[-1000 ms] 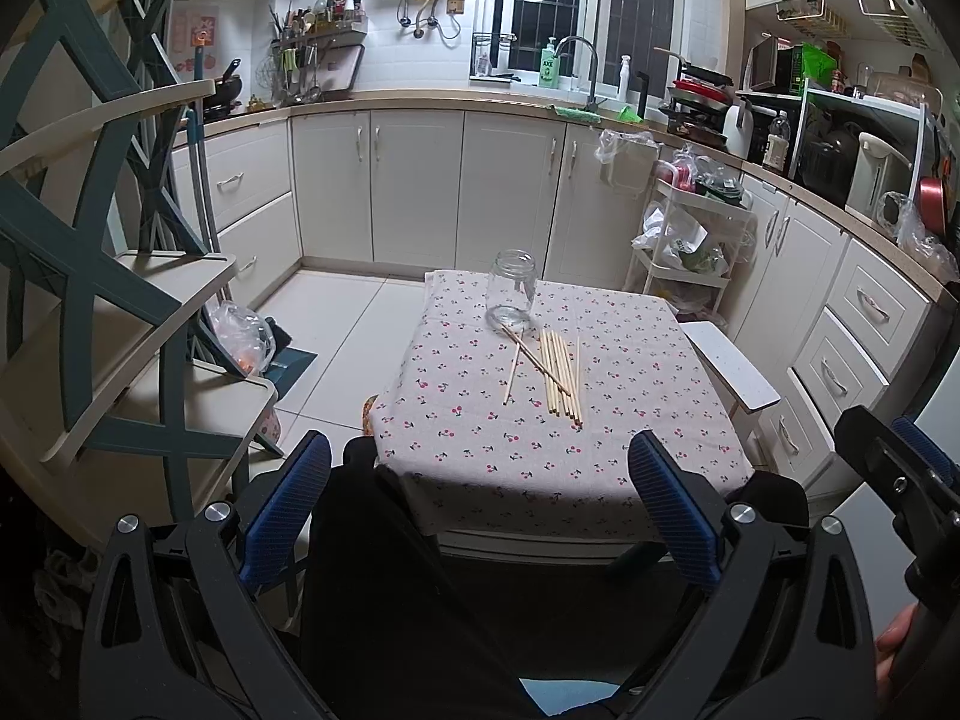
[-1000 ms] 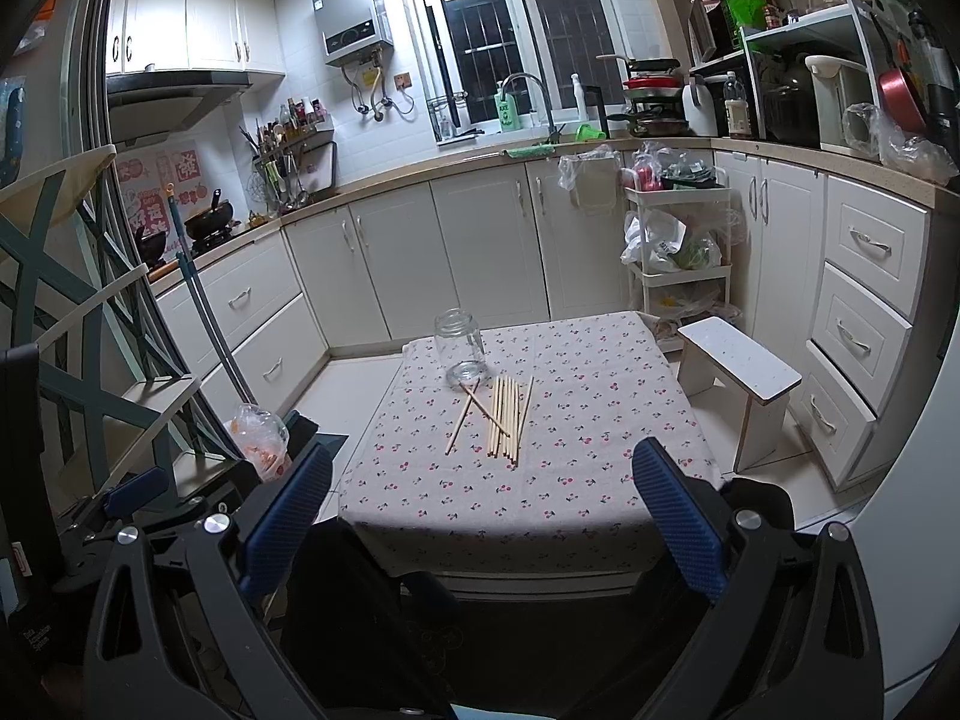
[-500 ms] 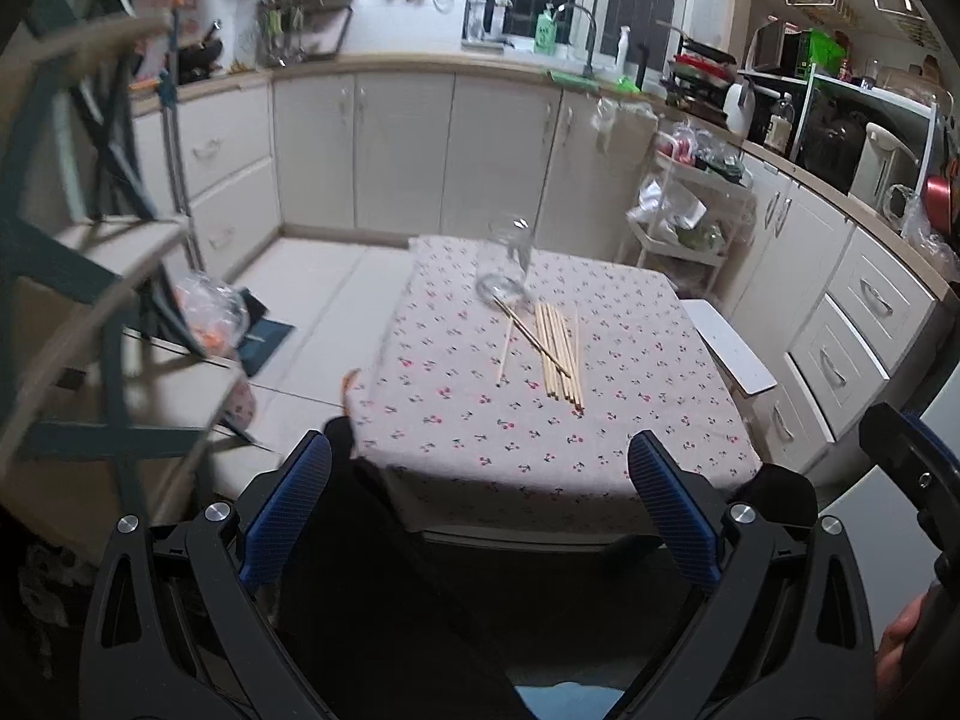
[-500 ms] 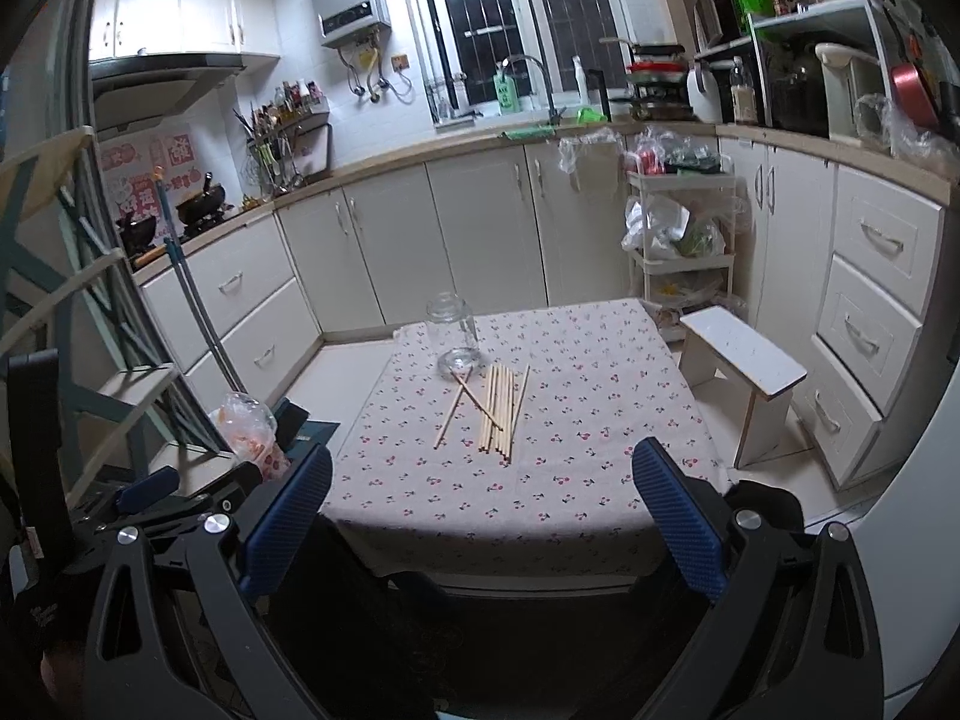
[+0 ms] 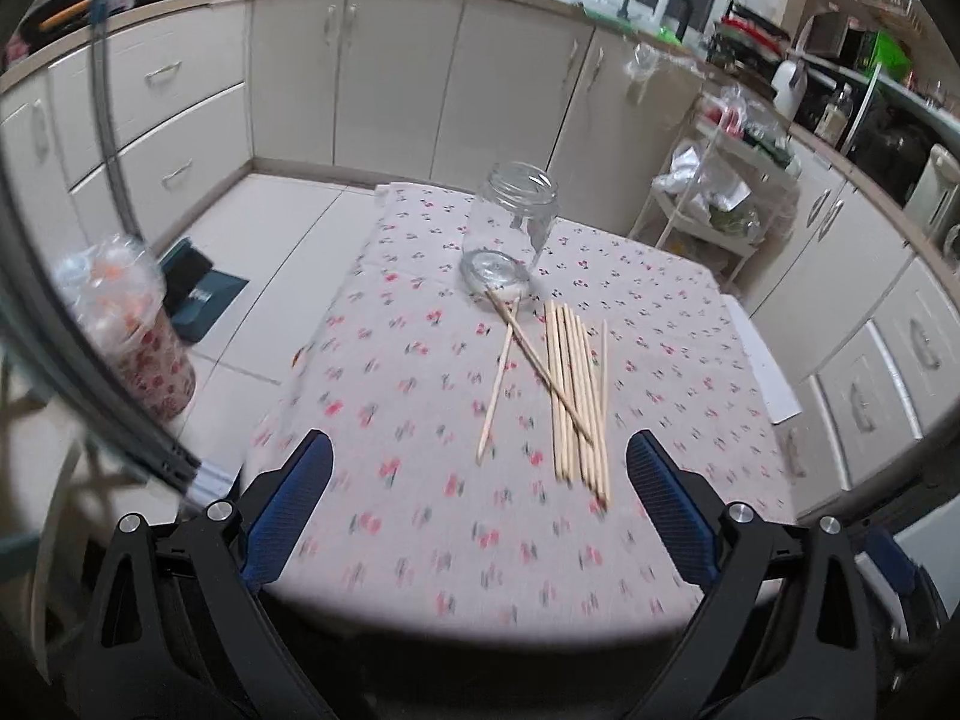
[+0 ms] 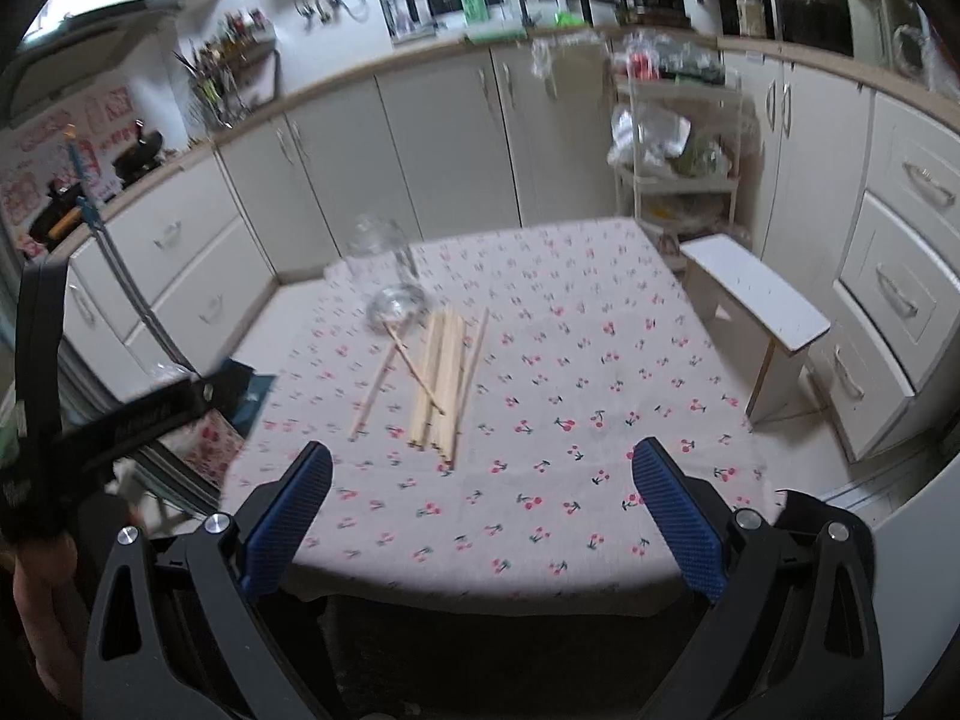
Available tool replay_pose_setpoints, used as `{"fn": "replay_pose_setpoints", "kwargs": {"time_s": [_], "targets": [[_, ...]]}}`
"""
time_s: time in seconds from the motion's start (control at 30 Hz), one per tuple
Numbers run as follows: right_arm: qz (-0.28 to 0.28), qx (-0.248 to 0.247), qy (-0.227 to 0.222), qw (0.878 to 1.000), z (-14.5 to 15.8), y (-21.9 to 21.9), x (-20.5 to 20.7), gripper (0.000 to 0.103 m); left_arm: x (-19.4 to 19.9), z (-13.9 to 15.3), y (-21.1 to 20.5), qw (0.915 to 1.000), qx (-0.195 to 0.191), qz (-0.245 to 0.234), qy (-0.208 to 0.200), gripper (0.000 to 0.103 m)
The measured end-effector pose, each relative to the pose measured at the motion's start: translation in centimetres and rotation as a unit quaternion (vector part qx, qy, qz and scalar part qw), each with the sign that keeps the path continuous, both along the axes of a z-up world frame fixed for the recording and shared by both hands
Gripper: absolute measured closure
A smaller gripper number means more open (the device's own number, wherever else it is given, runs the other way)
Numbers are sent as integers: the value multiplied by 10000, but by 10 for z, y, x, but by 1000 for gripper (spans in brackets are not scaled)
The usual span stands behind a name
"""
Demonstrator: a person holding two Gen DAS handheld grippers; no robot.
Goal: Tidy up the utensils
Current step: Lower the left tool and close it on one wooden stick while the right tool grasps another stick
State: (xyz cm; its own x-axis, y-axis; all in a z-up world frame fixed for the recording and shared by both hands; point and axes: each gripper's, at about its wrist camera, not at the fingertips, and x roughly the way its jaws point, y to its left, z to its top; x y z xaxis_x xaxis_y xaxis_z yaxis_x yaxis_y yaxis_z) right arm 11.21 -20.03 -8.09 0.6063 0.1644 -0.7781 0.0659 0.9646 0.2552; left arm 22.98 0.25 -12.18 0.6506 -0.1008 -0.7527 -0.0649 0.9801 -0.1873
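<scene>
The fingers (image 5: 291, 498) of the left gripper (image 5: 477, 504) are spread wide apart and hold nothing. The fingers (image 6: 675, 507) of the right gripper (image 6: 480, 504) are spread wide too, and they are empty as well. Both grippers hang over the near edge of the counter (image 5: 420, 540), which has a cloth with little cherries on it.

The chopsticks (image 5: 576, 384) lie flat on the cloth, ahead of both grippers and not touching them. Most of them lie side by side in a neat row. Two lie apart to the left and cross each other. The tip of one of these looks like it touches the bottom of the glass jar (image 5: 510, 234). The jar stands upright at the far end of the sticks, with its mouth open. Nothing is inside it.

So it looks like the job has not really started. No stick has been picked up. I think all the sticks need to go into the jar, one grab at a time.
</scene>
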Motion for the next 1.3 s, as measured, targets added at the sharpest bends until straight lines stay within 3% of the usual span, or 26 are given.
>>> {"fn": "replay_pose_setpoints", "kwargs": {"time_s": [0.13,0.27,0.4,0.57,0.63,0.73,0.8,0.9,1.0,1.13,1.3], "targets": [[-92,-54,234,9997,-24,-10,25,7,68,-32,-15,9995,-61,-81,293,15],[-238,-36,473,9986,-49,-24,52,7,130,-69,-33,9982,-27,-100,592,29],[-282,-6,666,9974,-70,-32,72,7,168,-100,-42,9966,24,-22,821,36],[-253,41,756,9968,-86,-33,92,7,199,-125,-42,9953,-30,130,958,37],[-236,54,772,9967,-90,-31,100,7,203,-131,-42,9952,-78,138,965,42],[-190,43,782,9967,-97,-28,112,7,205,-136,-41,9953,-45,104,960,58],[-157,26,776,9969,-99,-25,117,7,207,-137,-42,9953,-33,15,964,78],[-96,-26,756,9971,-102,-20,126,7,211,-138,-40,9948,-205,-176,982,92],[-33,-74,716,9974,-104,-14,137,7,208,-136,-34,9940,-270,-397,983,99],[27,-48,667,9978,-107,-6,156,7,201,-134,-27,9917,-452,-727,964,99],[175,-111,688,9974,-121,8,184,7,194,-133,-18,9907,-492,-812,978,99]]}}
